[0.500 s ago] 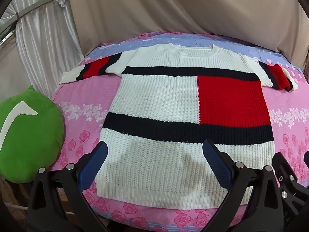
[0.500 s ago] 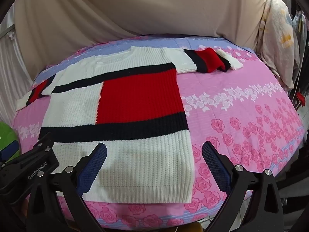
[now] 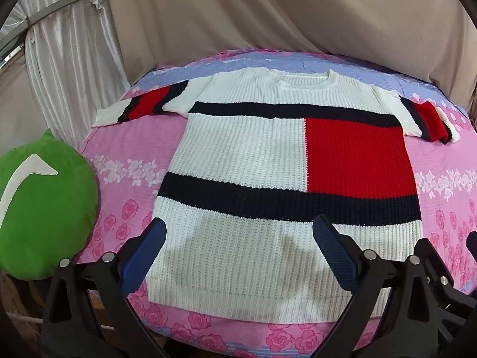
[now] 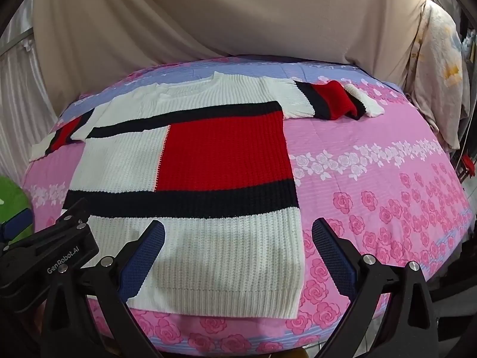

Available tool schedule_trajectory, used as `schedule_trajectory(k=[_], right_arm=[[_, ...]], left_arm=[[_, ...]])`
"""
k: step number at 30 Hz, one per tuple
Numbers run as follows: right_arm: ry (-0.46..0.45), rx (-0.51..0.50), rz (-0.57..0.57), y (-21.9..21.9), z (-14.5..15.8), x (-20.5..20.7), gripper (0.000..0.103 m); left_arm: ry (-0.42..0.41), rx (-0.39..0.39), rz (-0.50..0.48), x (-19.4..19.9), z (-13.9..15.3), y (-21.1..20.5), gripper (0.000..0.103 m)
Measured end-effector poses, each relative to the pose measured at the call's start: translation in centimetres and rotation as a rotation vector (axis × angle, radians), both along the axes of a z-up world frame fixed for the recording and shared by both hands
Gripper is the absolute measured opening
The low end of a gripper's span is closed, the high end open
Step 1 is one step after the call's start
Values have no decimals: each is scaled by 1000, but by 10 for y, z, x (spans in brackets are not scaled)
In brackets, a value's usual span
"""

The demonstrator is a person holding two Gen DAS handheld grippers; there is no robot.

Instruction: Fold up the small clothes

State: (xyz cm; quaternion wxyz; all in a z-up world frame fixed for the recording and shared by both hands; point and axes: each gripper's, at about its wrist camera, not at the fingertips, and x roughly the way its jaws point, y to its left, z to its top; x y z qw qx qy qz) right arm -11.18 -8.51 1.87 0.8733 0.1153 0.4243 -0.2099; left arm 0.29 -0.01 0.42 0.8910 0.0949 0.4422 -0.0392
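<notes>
A small knit sweater, white with black bands and a red block, lies flat and face up on the pink floral bed cover, both sleeves spread out. It also shows in the right wrist view. My left gripper is open and empty above the sweater's hem, near its left side. My right gripper is open and empty above the hem, near its right corner. The left gripper's body shows at the left of the right wrist view.
A green cushion lies left of the bed. Beige drapes hang behind it. A pale floral cloth hangs at the far right. The bed's front edge runs just below the hem.
</notes>
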Motion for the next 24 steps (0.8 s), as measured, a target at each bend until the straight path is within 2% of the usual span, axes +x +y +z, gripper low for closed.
schedule_trajectory(k=[24], right_arm=[[8, -3, 12, 6, -4, -3, 96]], left_arm=[[11, 11, 14, -10, -7, 9, 96]])
